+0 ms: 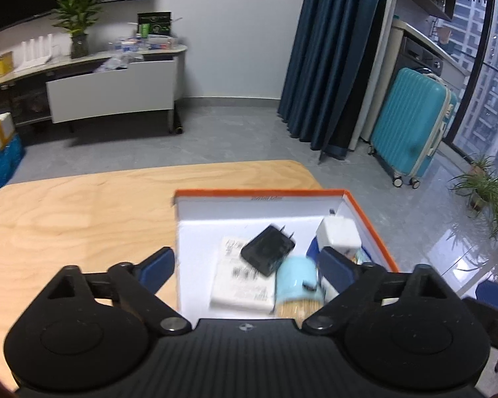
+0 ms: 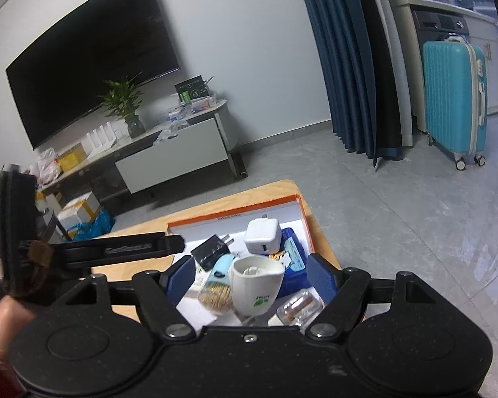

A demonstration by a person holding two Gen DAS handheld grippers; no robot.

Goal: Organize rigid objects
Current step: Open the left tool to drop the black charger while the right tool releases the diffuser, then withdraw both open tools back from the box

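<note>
An orange-rimmed white box (image 1: pixel 368 219) sits on the wooden table (image 1: pixel 83 219). It holds a black charger (image 1: pixel 267 248), a white charger cube (image 1: pixel 338 232), a printed white packet (image 1: pixel 239 285) and a blue-capped toothpick jar (image 1: pixel 297 282). My left gripper (image 1: pixel 247 265) hangs open over the box, and the jar lies free beside its right finger. In the right wrist view, a white cup-shaped container (image 2: pixel 255 285) stands in the box (image 2: pixel 302 212) between the spread fingers of my right gripper (image 2: pixel 252 277), with gaps on both sides. The toothpick jar (image 2: pixel 217 285), a blue case (image 2: pixel 293 252) and a clear packet (image 2: pixel 297 308) lie around it.
The box lies near the table's far right corner; bare wood (image 2: pixel 132 229) stretches to its left. The left gripper's body (image 2: pixel 16 225) sits at the left in the right wrist view. Beyond are a TV cabinet (image 1: pixel 113 89), a teal suitcase (image 1: pixel 411 126) and dark curtains (image 1: pixel 328 56).
</note>
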